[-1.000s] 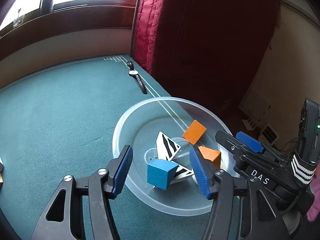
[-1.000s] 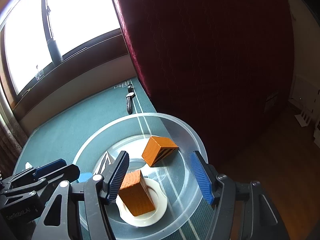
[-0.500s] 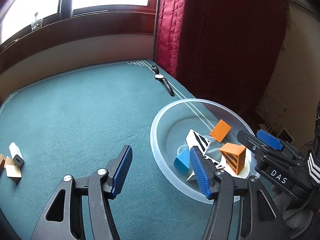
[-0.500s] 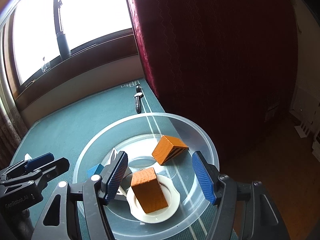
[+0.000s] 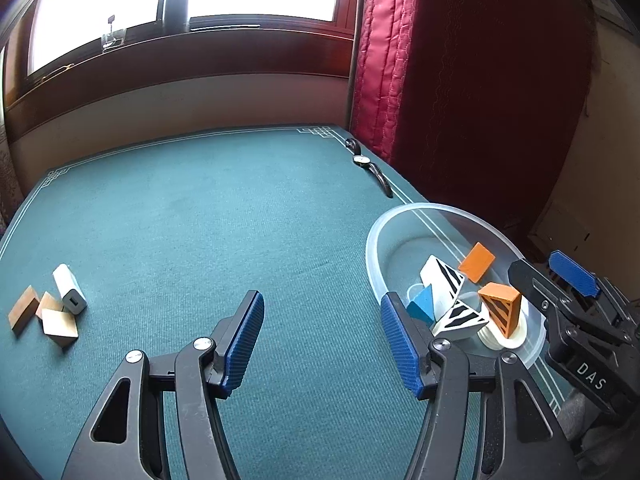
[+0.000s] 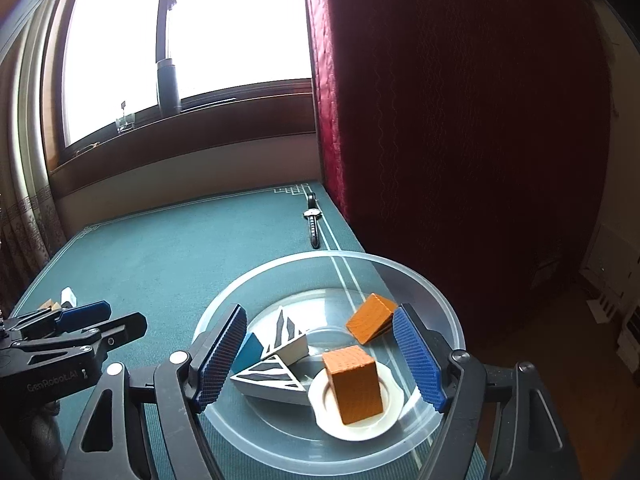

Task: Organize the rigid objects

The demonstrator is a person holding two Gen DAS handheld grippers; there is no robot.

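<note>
Right wrist view: right gripper (image 6: pixel 320 356) has just been widening, nothing pinched, over the clear bowl (image 6: pixel 448 320) holding the released orange block (image 6: pixel 354 384) on a white dish (image 6: pixel 384 420). Left gripper (image 5: pixel 322 344) hangs spread and empty above green felt. Farther left, the wooden blocks (image 5: pixel 44 316) and white adapter (image 5: pixel 69 289) look light, stiff, smooth; judged best pinched across flat parallel faces.

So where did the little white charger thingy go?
In the left wrist view the white charger lies on the green table at the far left, right beside three wooden blocks, far from the clear bowl.
</note>
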